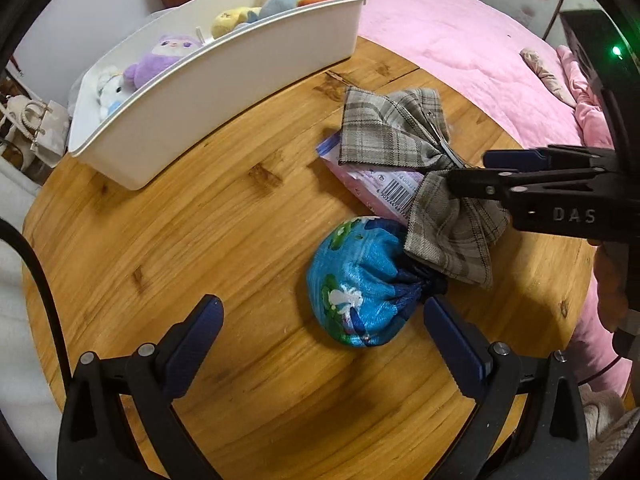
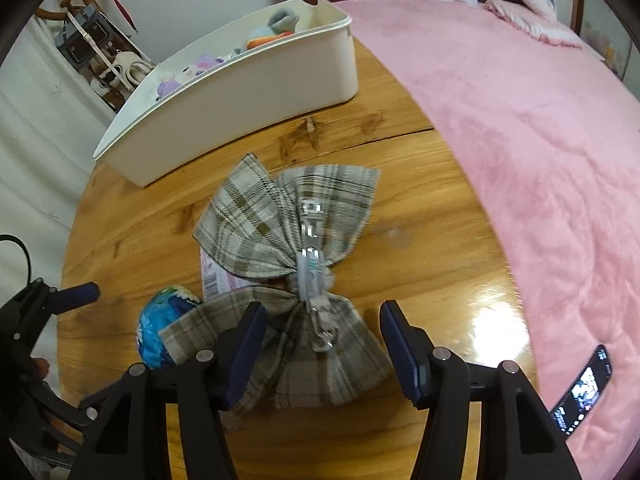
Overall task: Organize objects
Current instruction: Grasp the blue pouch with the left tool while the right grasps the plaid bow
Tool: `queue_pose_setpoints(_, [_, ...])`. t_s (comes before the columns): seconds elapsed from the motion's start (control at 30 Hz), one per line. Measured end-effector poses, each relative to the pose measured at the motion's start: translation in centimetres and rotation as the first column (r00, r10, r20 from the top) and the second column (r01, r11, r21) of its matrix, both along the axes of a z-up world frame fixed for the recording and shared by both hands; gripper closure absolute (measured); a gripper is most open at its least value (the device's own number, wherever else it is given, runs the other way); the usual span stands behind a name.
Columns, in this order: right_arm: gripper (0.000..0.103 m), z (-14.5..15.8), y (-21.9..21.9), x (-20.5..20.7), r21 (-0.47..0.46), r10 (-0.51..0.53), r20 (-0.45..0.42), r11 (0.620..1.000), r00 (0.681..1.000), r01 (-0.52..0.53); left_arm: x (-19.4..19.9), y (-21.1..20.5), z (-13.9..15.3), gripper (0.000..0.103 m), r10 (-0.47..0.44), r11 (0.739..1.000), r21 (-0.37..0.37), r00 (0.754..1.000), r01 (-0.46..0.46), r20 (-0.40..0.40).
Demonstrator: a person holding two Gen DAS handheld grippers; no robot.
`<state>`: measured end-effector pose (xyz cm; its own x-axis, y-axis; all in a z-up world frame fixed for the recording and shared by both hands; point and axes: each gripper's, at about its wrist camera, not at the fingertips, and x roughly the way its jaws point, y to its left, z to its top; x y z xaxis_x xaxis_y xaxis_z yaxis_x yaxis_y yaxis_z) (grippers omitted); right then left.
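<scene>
A grey plaid bow hair clip (image 2: 292, 240) lies clasp-up on the round wooden table (image 2: 440, 272), over a pink packet (image 1: 372, 184) and partly over a blue drawstring pouch (image 1: 356, 280). My right gripper (image 2: 324, 340) is open, its fingers on either side of the bow's near half; it also shows in the left wrist view (image 1: 472, 168) over the bow (image 1: 400, 132). My left gripper (image 1: 320, 328) is open and empty, just in front of the pouch. A white bin (image 1: 224, 92) of plush toys stands at the table's far side.
A pink bed (image 2: 520, 100) borders the table on the right, with a phone (image 2: 584, 388) lying on its near edge. Bags (image 2: 100, 56) hang by the wall beyond the bin. A pink pillow (image 2: 532, 20) lies at the bed's far end.
</scene>
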<state>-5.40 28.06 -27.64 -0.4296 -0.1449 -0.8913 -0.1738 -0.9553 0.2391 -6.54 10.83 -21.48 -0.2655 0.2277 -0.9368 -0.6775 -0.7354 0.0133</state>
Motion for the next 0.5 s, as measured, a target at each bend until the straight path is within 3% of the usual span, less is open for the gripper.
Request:
queue_pose_setpoints(0.23, [0.044, -1.0, -1.9, -0.5, 0.189, 0.082, 0.014, 0.979, 0.997, -0.083, -1.1, 0.9, -0.6, 0.002, -0.024, 1.0, -0.001, 1.0, 0.024, 0.017])
queue_pose_setpoints(0.3, [0.051, -1.1, -2.1, -0.2, 0.229, 0.103, 0.008, 0.968, 0.995, -0.102, -1.4, 1.1, -0.9, 0.002, -0.026, 1.0, -0.001, 0.999, 0.026, 0.03])
queue_pose_setpoints(0.5, [0.071, -1.1, -1.4, 0.5, 0.222, 0.102, -0.002, 0.97, 0.995, -0.099, -1.9, 1.7, -1.3, 0.002, -0.028, 0.999, 0.027, 0.998, 0.027, 0.063])
